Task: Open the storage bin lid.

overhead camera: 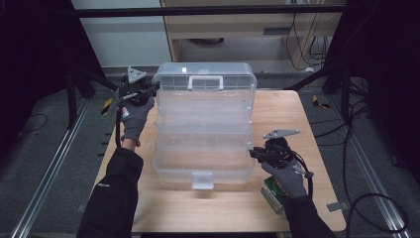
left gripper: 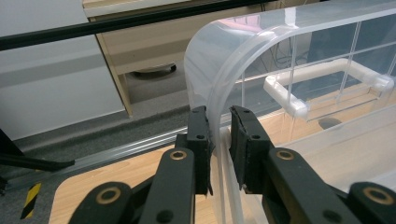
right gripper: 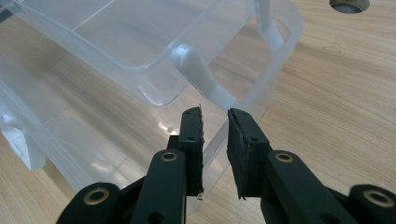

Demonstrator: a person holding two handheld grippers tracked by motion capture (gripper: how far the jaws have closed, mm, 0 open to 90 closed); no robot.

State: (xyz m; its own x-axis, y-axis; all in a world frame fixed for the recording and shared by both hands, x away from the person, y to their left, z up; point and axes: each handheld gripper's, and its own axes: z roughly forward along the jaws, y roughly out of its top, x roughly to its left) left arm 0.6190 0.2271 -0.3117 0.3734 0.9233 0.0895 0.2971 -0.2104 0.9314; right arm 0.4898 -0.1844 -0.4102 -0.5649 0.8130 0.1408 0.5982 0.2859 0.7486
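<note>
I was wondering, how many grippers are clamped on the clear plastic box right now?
2. The left gripper pinches the raised lid's edge at the far left corner; the right gripper grips the rim of the box at its near right corner.

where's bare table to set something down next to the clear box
The widest bare wood table is the near strip before the clear organizer box, left of the green carton. A narrower strip runs along the box's right side. The left edge is crowded by the sleeve.

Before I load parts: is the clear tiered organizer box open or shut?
Open. The clear organizer box has its handled lid raised at the back, and the trays below lie stepped and exposed.
</note>
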